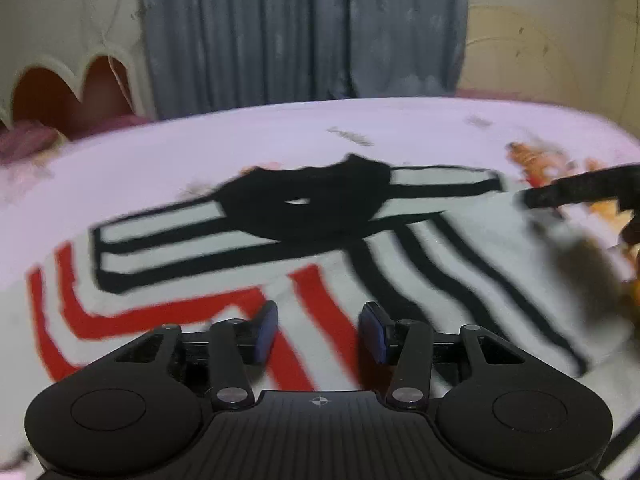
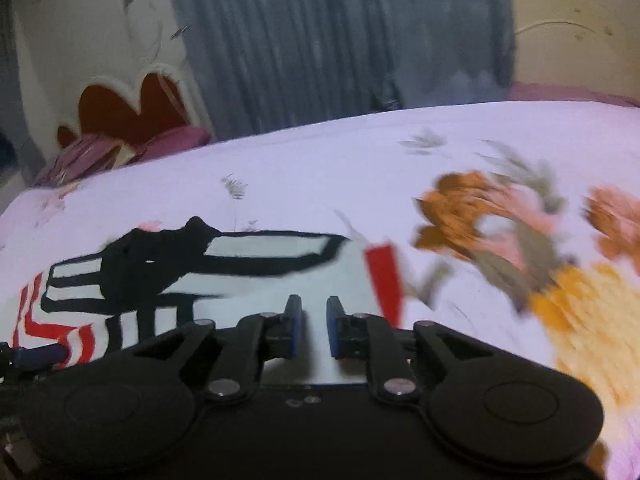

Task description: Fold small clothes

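A small white garment [image 1: 328, 264] with black and red stripes lies spread on the bed, its black collar [image 1: 320, 200] at the far side. My left gripper [image 1: 318, 332] hovers over its red-striped part, open, with nothing between the blue pads. In the right wrist view the same garment [image 2: 260, 252] lies to the left, a red-striped edge [image 2: 384, 276] at its right end. My right gripper [image 2: 314, 328] is over the white cloth with only a narrow slit between its pads and nothing caught in it. Both views are blurred.
The bed sheet [image 1: 240, 140] is pale lilac with an orange and yellow flower print [image 2: 500, 232] to the right of the garment. A grey curtain [image 1: 304, 32] hangs behind the bed. A scalloped headboard [image 1: 60, 80] and purple pillows [image 2: 120, 148] lie at the far left.
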